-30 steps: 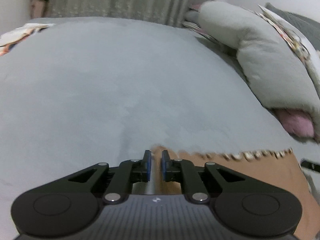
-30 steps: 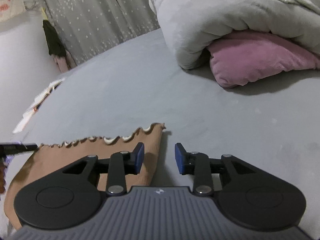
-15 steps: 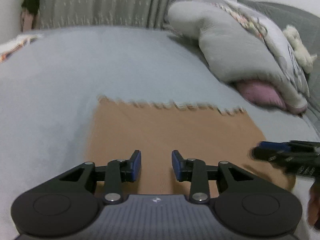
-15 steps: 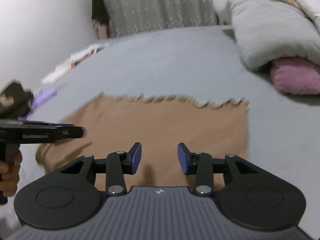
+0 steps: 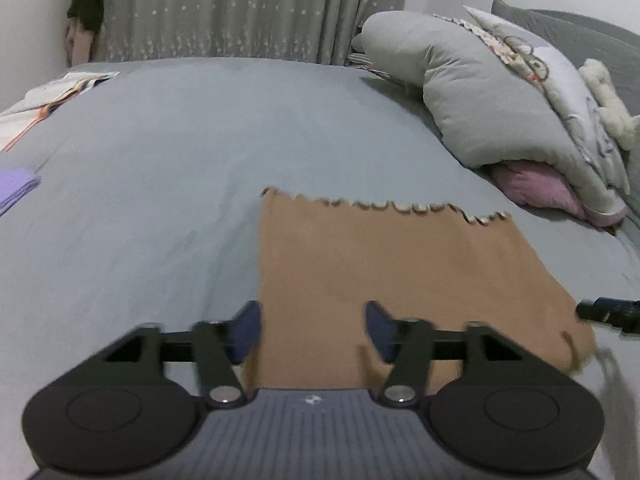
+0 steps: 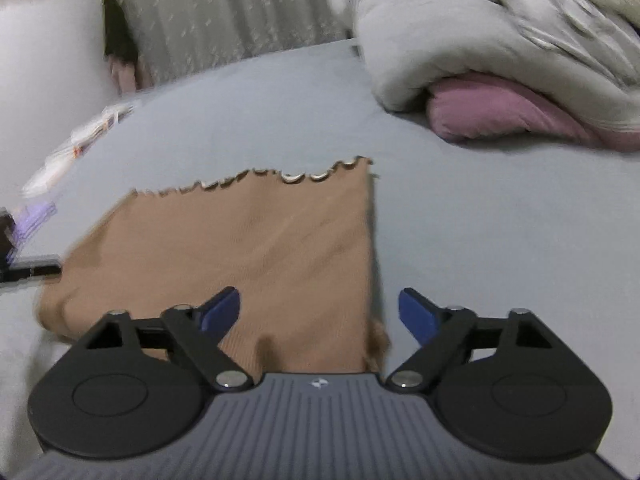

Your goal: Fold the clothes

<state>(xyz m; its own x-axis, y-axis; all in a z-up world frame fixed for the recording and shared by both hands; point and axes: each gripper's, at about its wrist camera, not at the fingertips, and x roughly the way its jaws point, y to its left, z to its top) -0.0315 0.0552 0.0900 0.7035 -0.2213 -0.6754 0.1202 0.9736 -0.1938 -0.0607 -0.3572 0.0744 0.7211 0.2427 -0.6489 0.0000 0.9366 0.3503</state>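
Brown garment (image 5: 392, 276) lay flat on the grey bedsheet (image 5: 168, 168), spread as a rough rectangle, scalloped pale-trimmed edge (image 5: 400, 205) on the far side. Its near right corner looked slightly bunched, in both wrist views. Left gripper (image 5: 312, 330) hovered over the garment's near left part, jaws spread wide, nothing between them; left blue pad (image 5: 244, 330) sat about over the cloth's left edge. Right gripper (image 6: 320, 314) hovered over the garment's near right corner, jaws released and wide apart, holding nothing; its left pad (image 6: 220, 308) was over the cloth, right pad (image 6: 418, 316) over bare sheet. Each gripper's tip showed at the frame edge of the other's view, just beside the cloth; contact could not be told, blurred. Grey duvet (image 5: 492, 108) was heaped well beyond the garment to the right, pink pillow (image 6: 500, 110) tucked under it. Purple folded cloth (image 5: 16, 188) at far left of the bed. Patterned curtain (image 5: 248, 8) behind the bed.
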